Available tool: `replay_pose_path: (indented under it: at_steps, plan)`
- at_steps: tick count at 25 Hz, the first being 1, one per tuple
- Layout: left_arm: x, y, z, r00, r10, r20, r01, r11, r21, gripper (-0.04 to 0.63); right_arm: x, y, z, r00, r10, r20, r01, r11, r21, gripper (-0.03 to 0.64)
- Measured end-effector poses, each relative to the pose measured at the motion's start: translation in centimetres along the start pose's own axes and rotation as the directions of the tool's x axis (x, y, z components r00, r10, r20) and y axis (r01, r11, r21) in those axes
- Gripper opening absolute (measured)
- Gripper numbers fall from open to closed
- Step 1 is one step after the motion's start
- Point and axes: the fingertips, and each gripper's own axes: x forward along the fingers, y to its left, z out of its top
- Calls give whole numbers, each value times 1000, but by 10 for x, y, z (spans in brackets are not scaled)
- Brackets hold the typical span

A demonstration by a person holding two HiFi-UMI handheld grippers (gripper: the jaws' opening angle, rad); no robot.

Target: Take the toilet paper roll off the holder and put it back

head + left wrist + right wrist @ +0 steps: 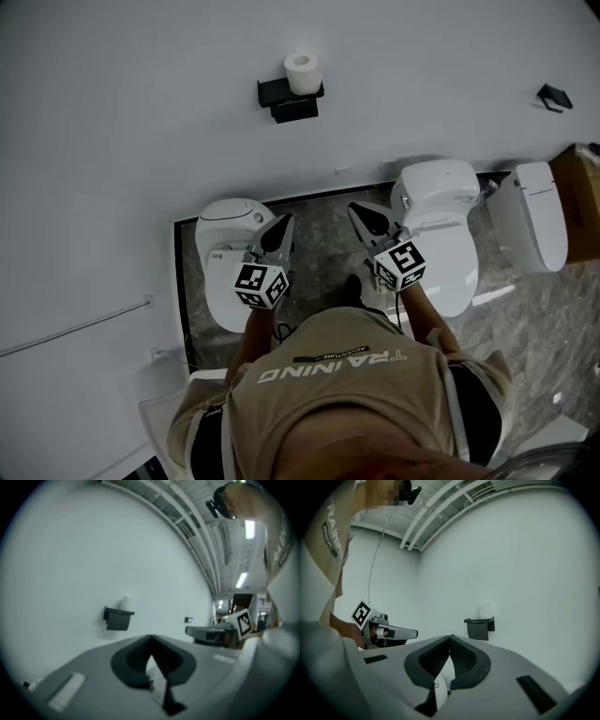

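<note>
head view, roll: the toilet paper roll (302,71) stands upright on top of the black holder (291,97) on the white wall, well apart from both grippers.
head view, grippers: the left gripper (284,221) and the right gripper (356,211) point toward the wall above two toilets (225,230), each a narrow closed wedge.
left gripper view, jaws: the tips meet with nothing between them; the roll shows far off, up and to the left of them.
right gripper view, jaws: pressed together and empty; the roll sits far off, to the right of the tips.
risk: the roll looks loose on the holder, so jaws arriving closed would likely shove it off, not grip it.
head view only: the toilets and the gap between the grippers.
gripper views only: the meeting tips, and each other's side.
</note>
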Motion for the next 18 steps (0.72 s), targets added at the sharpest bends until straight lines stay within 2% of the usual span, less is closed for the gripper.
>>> replay_pose_path:
  at_steps: [6,12,18]
  plan:
    - [-53,-10,-14,998,-52,-20,53,998,41,-2,-27,41,-16,995,-98,6,97,991,91,15]
    - [-85,-19,-36,996,-78,-42,80,996,43,-2,-66,80,-22,986,-165,-16,166,983,79,14]
    - [-101,-49,-30,993,-121,5,120,992,39,-2,-96,92,-17,981,-194,-19,195,980,49,14]
